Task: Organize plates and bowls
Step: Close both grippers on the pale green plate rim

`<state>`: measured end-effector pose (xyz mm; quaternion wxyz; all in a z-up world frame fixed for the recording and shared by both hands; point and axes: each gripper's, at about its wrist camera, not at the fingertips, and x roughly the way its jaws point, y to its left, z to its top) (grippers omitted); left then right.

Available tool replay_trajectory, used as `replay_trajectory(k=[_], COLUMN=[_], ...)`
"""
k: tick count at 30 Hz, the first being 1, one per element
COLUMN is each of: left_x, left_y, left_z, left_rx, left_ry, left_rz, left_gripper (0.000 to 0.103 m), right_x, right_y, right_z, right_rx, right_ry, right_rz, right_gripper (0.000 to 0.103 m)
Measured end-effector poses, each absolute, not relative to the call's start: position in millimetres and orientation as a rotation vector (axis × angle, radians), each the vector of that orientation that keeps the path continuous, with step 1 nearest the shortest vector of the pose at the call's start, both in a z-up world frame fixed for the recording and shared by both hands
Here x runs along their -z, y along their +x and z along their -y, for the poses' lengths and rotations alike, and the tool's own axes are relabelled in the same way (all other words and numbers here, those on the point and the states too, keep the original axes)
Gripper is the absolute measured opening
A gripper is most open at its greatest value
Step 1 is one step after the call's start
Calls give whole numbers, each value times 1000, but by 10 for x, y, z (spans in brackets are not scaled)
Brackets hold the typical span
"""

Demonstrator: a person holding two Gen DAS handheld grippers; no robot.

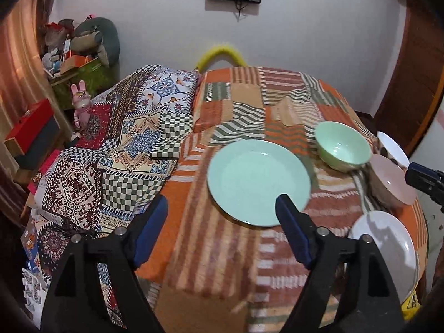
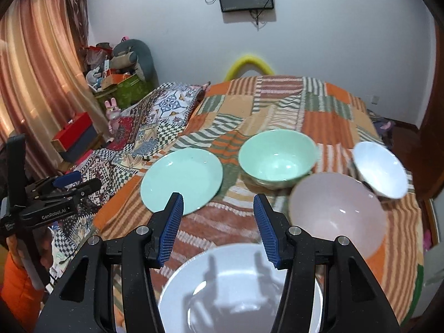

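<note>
On the bed's orange striped blanket [image 2: 327, 122] lie a green plate [image 2: 181, 179], a green bowl [image 2: 277, 158], a pink bowl [image 2: 337, 212], a small white bowl [image 2: 380, 169] and a white plate [image 2: 238, 285]. The right gripper [image 2: 217, 222] hovers above the white plate, jaws apart, empty. The left gripper [image 1: 222, 222] hangs spread near the green plate.

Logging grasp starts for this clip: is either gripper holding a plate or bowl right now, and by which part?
Nothing is held. The left gripper and the right gripper are both open and empty, above the green plate and white plate.
</note>
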<state>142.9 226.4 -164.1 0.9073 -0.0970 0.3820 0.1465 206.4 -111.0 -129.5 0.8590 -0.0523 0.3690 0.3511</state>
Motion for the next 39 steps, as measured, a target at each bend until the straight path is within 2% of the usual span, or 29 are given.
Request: replay_trajectory(k=[16, 18, 20, 24, 26, 33, 34, 35, 39], left_x=[2348, 2439, 2515, 2665, 2739, 2860, 2864, 2866, 2822], left_y=[2102, 2173, 2244, 2344, 2387, 2485, 2493, 2502, 2459], left_z=[-2853, -2906, -2933, -2959, -2970, -2968, -2958, -2933, -2891], left_rx=[-249, -245, -238, -219, -202, -159, -150, -144, -142], left_ry=[-308, -324, -320, -322, -328, -358, -363, -362, -347], left_rz=[-886, -892, -906, -927, -942, -946, -946, -948, -940], left_gripper=[81, 77, 64, 50, 38, 26, 19, 17, 17], right_x=[1907, 2007, 2096, 2232, 2306, 2509, 2517, 2520, 2509], right_y=[2658, 2707, 2736, 2791, 2830, 3015, 3002, 2995, 2958], right_z=[306, 202, 108, -9, -59, -127, -141, -160, -166], right_rx=[-792, -793, -791, -791, -780, -768, -768, -768, -765], right_ry=[-219, -252, -283, -334, -357, -355, -365, -381, -393], right_rz=[-995, -1021, -1040, -1068, -1086, -1171, -1174, -1169, -1162], right_gripper=[49, 49, 48, 38, 34, 30, 30, 27, 27])
